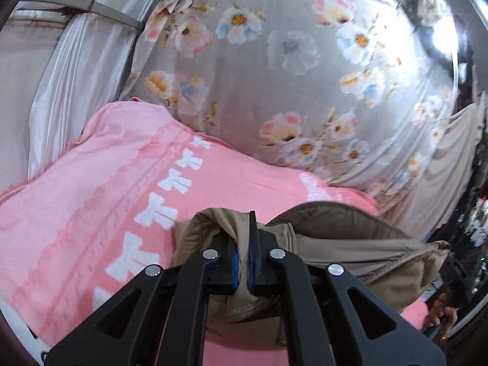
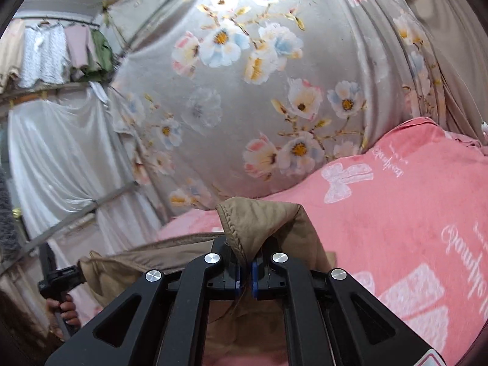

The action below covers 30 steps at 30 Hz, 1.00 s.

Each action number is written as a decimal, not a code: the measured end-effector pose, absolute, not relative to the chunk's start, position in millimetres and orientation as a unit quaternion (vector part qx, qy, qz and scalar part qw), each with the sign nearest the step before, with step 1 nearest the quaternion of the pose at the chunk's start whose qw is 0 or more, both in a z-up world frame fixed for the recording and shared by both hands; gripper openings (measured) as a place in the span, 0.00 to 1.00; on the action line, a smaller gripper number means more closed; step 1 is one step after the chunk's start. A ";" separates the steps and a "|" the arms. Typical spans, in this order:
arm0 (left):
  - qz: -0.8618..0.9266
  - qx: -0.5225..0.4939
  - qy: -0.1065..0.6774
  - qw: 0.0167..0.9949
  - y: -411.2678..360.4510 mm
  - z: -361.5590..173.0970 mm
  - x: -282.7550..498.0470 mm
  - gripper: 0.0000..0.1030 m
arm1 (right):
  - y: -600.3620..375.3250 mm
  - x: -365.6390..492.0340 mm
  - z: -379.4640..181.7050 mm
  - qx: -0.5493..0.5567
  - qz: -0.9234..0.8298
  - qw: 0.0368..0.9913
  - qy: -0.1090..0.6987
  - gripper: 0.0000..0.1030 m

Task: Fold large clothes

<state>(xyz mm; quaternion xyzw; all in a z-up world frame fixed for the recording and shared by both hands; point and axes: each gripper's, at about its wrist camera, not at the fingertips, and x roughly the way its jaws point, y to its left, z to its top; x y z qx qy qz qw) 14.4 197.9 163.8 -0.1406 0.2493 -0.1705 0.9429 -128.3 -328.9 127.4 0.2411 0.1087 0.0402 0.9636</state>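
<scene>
- Most of the garment (image 1: 350, 238) is hidden from me — below my claws it drops out of both frames, so I cannot tell what kind of clothing it is or how far it is folded.
- In the right view the tan cloth runs off to the left toward my other claw, and its far end is lost behind that claw's black body.
- The white lettering on the blanket (image 2: 396, 213) reads upside down and blurred; I cannot make it out.
- Clothes on the rail (image 2: 55, 52) at the upper left of the right view are small and soft-edged, just pale shapes and one green one.
- My left claw (image 1: 243, 259) is clamped on a bunched fold of the garment, cloth squeezed between the blue pads (image 1: 234, 270) and spilling above and below them.
- My right claw (image 2: 245, 277) pinches a stitched edge of the same garment (image 2: 259, 222), the corner peaking up just past the fingertips.
- Both claws point forward over the pink blanket (image 1: 91, 198), toward the flowered sheet (image 1: 289, 61) hanging behind.
- The garment is held between the two claws, above the blanket.
- My right hand (image 1: 442, 314) shows at the edge of the left view; my left hand (image 2: 65, 308) grips its handle at the lower left of the right view.
</scene>
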 end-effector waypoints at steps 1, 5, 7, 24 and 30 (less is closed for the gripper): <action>-0.157 -0.132 0.260 0.943 190.9 159.8 32.2 0.04 | -329.9 -105.3 123.7 0.246 0.023 0.961 0.124 0.04; -0.104 -0.086 0.296 0.946 161.0 134.5 101.9 0.04 | -335.7 -27.1 94.7 0.264 -0.031 0.948 0.176 0.04; -0.082 -0.067 0.317 0.942 148.4 113.8 136.3 0.04 | -346.1 9.2 72.2 0.285 -0.041 0.936 0.203 0.04; -0.041 -0.020 0.427 0.903 118.3 -21.1 226.0 0.06 | -343.2 109.1 -47.4 0.262 -0.100 0.900 0.334 0.04; -0.041 -0.017 0.418 0.907 113.6 -33.0 225.5 0.06 | -332.2 114.4 -58.6 0.234 -0.112 0.902 0.345 0.03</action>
